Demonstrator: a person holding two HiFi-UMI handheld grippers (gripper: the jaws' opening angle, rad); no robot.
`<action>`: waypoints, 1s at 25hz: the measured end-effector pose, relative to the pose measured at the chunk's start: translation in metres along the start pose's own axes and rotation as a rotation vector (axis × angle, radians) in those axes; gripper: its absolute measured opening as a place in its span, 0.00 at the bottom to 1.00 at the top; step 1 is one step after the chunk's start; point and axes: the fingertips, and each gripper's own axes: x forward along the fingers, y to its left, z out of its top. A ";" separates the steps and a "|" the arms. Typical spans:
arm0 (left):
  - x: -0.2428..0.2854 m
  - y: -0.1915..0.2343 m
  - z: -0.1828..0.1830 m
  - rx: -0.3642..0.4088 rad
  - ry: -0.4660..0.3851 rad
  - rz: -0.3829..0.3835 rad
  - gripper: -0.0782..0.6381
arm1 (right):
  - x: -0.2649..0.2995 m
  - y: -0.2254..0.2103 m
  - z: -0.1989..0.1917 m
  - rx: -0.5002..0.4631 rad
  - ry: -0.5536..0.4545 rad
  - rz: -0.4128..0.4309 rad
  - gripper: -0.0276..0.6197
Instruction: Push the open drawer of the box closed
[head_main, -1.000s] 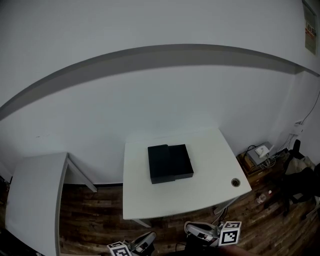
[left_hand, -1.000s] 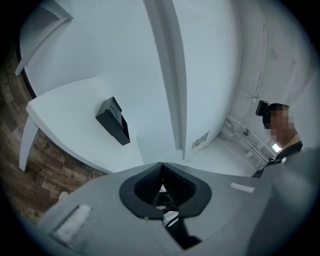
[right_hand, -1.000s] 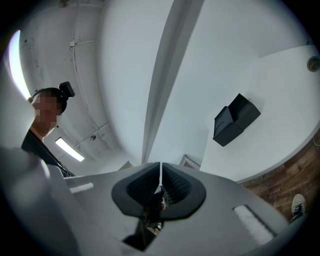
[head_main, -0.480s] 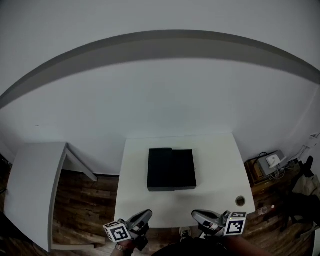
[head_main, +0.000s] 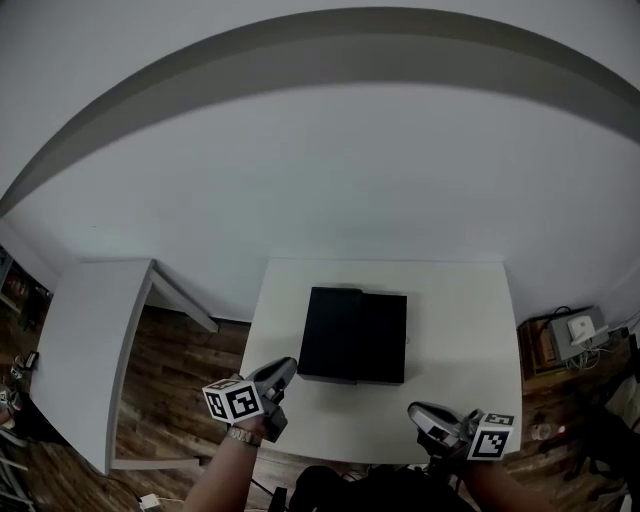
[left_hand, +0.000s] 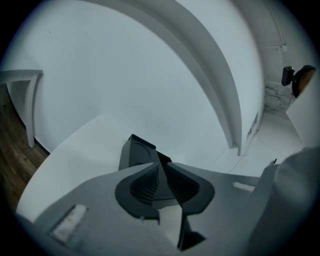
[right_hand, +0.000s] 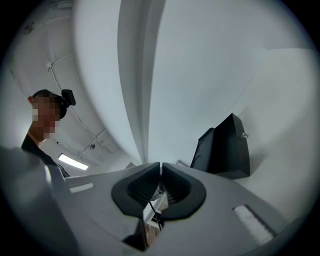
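A black box lies in the middle of the white table. Its top shows two parts with a step between them. In the right gripper view the box stands ahead on the right, with a small knob on the face turned towards me. The left gripper view shows the box just past the jaw tips. My left gripper hovers over the table's near left edge, shut and empty. At the near right edge my right gripper is also shut, with nothing in it. Neither touches the box.
A second white table stands to the left across a gap of wooden floor. Boxes and a device sit on the floor at the right. A white wall rises behind the table.
Both grippers have risen into view and come forward to the table's near edge. The left has moved farther up. The table and box now sit closer in the head view.
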 end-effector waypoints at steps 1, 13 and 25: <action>0.007 0.006 0.002 0.010 0.023 0.021 0.19 | 0.000 -0.004 0.001 0.008 0.002 0.002 0.07; 0.071 0.062 -0.002 0.068 0.255 0.174 0.22 | -0.013 -0.029 0.001 0.044 -0.052 -0.059 0.07; 0.092 0.082 -0.012 0.032 0.351 0.173 0.22 | -0.026 -0.053 0.013 0.039 -0.115 -0.163 0.08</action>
